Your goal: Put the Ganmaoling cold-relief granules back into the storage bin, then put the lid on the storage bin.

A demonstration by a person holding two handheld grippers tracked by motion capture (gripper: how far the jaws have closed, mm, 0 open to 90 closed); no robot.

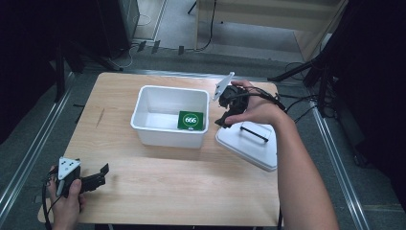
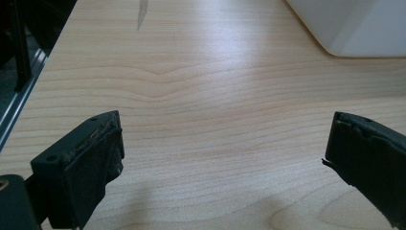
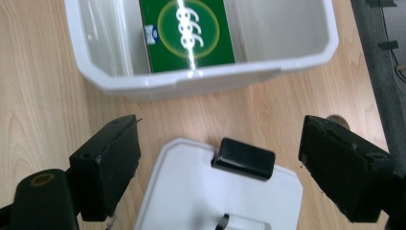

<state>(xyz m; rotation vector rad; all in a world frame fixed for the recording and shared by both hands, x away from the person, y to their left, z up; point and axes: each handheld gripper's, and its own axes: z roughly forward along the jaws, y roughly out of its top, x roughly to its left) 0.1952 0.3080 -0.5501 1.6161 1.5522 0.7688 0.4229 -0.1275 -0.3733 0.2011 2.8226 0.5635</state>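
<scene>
A white bin [image 1: 143,125] stands mid-table, and a green box marked 666 [image 1: 191,120] lies inside it at the right end. To its right, flat on the table, is a white lid [image 1: 249,146] with a black handle [image 1: 254,132]. My right gripper [image 1: 223,121] hovers open over the gap between bin and lid, holding nothing. In the right gripper view its jaws [image 3: 220,143] straddle the lid [image 3: 191,201] and one end of the handle [image 3: 243,158], with the bin [image 3: 206,81] and green box [image 3: 186,33] beyond. My left gripper [image 1: 101,175] rests open at the front left.
The wooden table [image 1: 158,191] has bare room in front of the bin. In the left gripper view the open jaws [image 2: 224,139] face bare wood, with the bin's corner [image 2: 359,28] at upper right. Metal rails and cables run along the floor.
</scene>
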